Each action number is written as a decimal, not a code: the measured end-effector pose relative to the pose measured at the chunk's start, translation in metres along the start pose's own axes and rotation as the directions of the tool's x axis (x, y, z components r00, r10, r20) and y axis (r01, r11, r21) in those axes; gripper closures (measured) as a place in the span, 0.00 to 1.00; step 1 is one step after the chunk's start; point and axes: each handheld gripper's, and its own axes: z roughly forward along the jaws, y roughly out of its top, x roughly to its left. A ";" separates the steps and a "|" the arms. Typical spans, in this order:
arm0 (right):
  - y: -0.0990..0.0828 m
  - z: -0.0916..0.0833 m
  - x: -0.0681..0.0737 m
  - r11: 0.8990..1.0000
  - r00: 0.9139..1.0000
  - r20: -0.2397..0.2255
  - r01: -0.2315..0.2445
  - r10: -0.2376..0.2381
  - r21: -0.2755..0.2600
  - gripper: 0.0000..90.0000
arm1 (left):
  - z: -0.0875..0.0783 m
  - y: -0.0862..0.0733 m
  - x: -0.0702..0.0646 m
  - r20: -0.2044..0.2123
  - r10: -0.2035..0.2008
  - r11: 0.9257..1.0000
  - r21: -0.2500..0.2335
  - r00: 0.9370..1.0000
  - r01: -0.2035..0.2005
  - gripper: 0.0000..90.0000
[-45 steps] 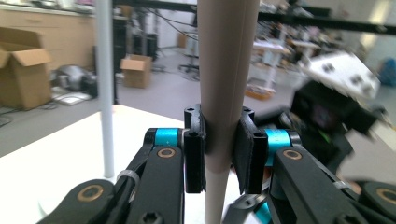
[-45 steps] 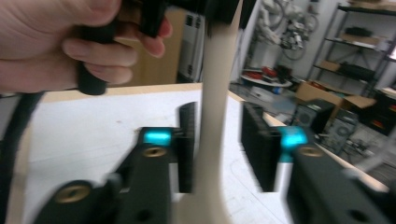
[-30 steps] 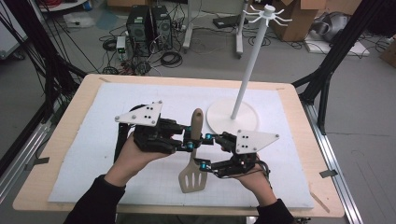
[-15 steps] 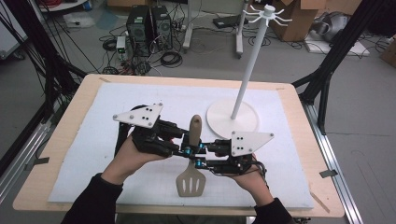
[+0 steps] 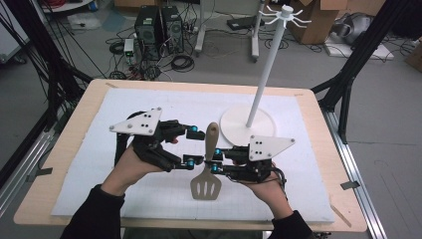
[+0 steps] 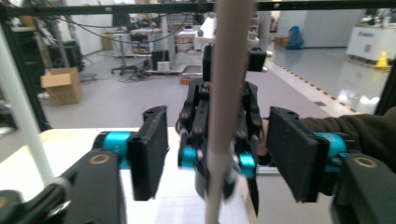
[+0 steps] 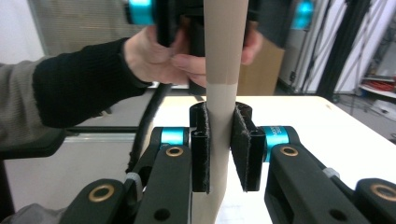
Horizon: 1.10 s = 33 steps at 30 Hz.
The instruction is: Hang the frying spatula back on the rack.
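Since 1 s ago both grippers + spatula (image 5: 207, 164) have shifted a bit toward the person's edge of the table, away from the white stand (image 5: 259, 94); the spatula handle now points nearly straight away from the person, less tilted than before. Right gripper (image 5: 215, 159) is clenched on the spatula neck, pads tight on both sides per right gripper view (image 7: 219, 144). Left gripper (image 5: 194, 147) is released, jaws spread wide w/ the spatula handle between them, not touching; left gripper view shows the handle (image 6: 224, 112) upright in the gap. Spatula sits just in front of the stand's round base (image 5: 234, 124), held off the white mat (image 5: 99, 199), slotted blade toward the person. Stand's hook top is up high, well apart from both grippers.
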 end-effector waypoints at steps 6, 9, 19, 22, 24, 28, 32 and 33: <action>0.005 -0.011 -0.013 1.000 0.998 0.054 -0.025 0.025 0.002 0.88 | -0.025 -0.016 -0.008 -0.085 0.001 1.000 0.006 0.996 -0.001 0.29; 0.010 -0.019 -0.024 0.999 0.995 0.088 -0.037 0.038 -0.015 0.88 | -0.038 -0.026 -0.013 -0.122 -0.002 1.000 0.003 0.993 0.002 0.26; 0.028 -0.036 -0.062 0.997 0.983 0.168 -0.073 0.074 -0.013 0.88 | -0.068 -0.055 -0.034 -0.192 -0.004 1.000 0.017 0.981 0.007 0.22; 0.032 -0.042 -0.072 0.996 0.978 0.187 -0.091 0.092 -0.013 0.88 | -0.075 -0.064 -0.038 -0.195 -0.012 1.000 0.014 0.981 0.015 0.22; 0.035 -0.047 -0.079 0.995 0.976 0.194 -0.096 0.099 -0.023 0.88 | -0.079 -0.071 -0.040 -0.202 -0.016 1.000 0.020 0.979 0.021 0.22; 0.041 -0.054 -0.092 0.994 0.968 0.225 -0.106 0.109 -0.026 0.88 | -0.085 -0.080 -0.043 -0.206 -0.026 0.999 0.017 0.978 0.031 0.22; 0.047 -0.061 -0.103 0.993 0.958 0.261 -0.116 0.118 -0.024 0.88 | -0.088 -0.086 -0.043 -0.207 -0.034 0.999 0.006 0.978 0.036 0.23; 0.048 -0.062 -0.106 0.993 0.956 0.269 -0.113 0.115 -0.023 0.88 | -0.089 -0.086 -0.043 -0.208 -0.036 0.999 0.008 0.977 0.038 0.23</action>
